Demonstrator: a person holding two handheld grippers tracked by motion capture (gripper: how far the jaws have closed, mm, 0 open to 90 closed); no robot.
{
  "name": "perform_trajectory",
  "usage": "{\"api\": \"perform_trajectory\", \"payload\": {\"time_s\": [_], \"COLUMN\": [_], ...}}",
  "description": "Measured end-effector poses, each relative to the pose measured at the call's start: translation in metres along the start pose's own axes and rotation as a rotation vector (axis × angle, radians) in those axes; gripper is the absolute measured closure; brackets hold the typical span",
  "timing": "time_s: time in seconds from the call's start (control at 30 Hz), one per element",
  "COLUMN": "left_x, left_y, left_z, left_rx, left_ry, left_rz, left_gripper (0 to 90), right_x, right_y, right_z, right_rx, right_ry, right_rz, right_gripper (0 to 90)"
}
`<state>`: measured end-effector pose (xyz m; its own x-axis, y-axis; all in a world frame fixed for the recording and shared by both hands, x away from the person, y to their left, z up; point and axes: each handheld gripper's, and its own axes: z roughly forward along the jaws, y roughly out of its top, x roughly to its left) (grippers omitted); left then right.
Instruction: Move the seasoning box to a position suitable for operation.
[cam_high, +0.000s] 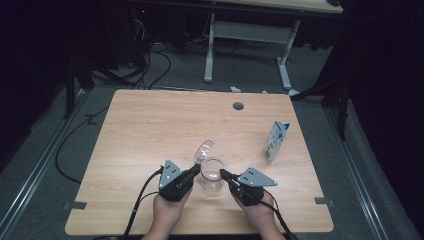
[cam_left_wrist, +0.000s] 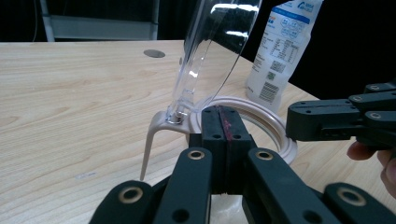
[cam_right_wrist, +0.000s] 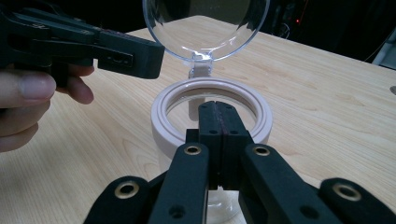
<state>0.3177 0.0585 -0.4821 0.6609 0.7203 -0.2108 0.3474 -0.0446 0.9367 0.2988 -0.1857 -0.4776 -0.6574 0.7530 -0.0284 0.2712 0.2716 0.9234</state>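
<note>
Left gripper (cam_high: 194, 171): jaws together, tips at the jar's near-left rim.
Right gripper (cam_high: 224, 174): jaws together, opposite side.
Clear jar (cam_high: 213, 175): near table edge, hinged lid (cam_high: 204, 150) upright.
Risk: uneven pushing could tip it.
Carton (cam_high: 276, 141): far right.

You see a pale wood-grain bench (cam_high: 150, 130), a clear jar (cam_high: 212, 176) with a whitish rim (cam_right_wrist: 161, 109), a blue-and-white carton (cam_high: 276, 141), and black grippers with red-streaked pads (cam_left_wrist: 229, 135).
</note>
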Motion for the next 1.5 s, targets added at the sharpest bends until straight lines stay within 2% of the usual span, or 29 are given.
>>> {"api": "perform_trajectory", "payload": {"time_s": [0.6,0.83,1.0,1.1,1.23,1.3,1.4,1.5], "left_x": [0.008,0.014,0.024,0.033,0.043,0.048,0.055,0.065], "left_y": [-0.001,-0.007,-0.017,-0.024,-0.029,-0.031,-0.037,-0.04], "left_z": [-0.004,-0.008,-0.015,-0.026,-0.036,-0.042,-0.049,-0.051], "left_rx": [0.001,0.037,0.089,0.115,0.149,0.176,0.19,0.219], "left_ry": [0.025,0.032,0.05,0.094,0.115,0.131,0.15,0.147], "left_rz": [-0.004,0.0,0.021,0.046,0.05,0.091,0.129,0.122], "left_gripper": [90.0,90.0,87.0,84.8,81.7,79.3,74.8,70.9], "right_x": [0.0,0.0,-0.001,-0.008,-0.016,-0.021,-0.03,-0.036], "right_y": [0.0,0.0,0.0,0.0,0.001,0.0,-0.002,-0.001], "right_z": [0.0,0.0,-0.004,-0.009,-0.016,-0.019,-0.021,-0.022], "right_rx": [-0.001,0.0,-0.013,-0.028,-0.041,-0.043,-0.037,-0.034], "right_ry": [-0.001,0.002,-0.007,-0.028,-0.051,-0.074,-0.118,-0.143], "right_rz": [-0.004,-0.002,0.02,0.04,0.059,0.076,0.081,0.09], "right_gripper": [90.0,89.5,83.8,83.1,82.0,81.2,79.5,75.0]}}
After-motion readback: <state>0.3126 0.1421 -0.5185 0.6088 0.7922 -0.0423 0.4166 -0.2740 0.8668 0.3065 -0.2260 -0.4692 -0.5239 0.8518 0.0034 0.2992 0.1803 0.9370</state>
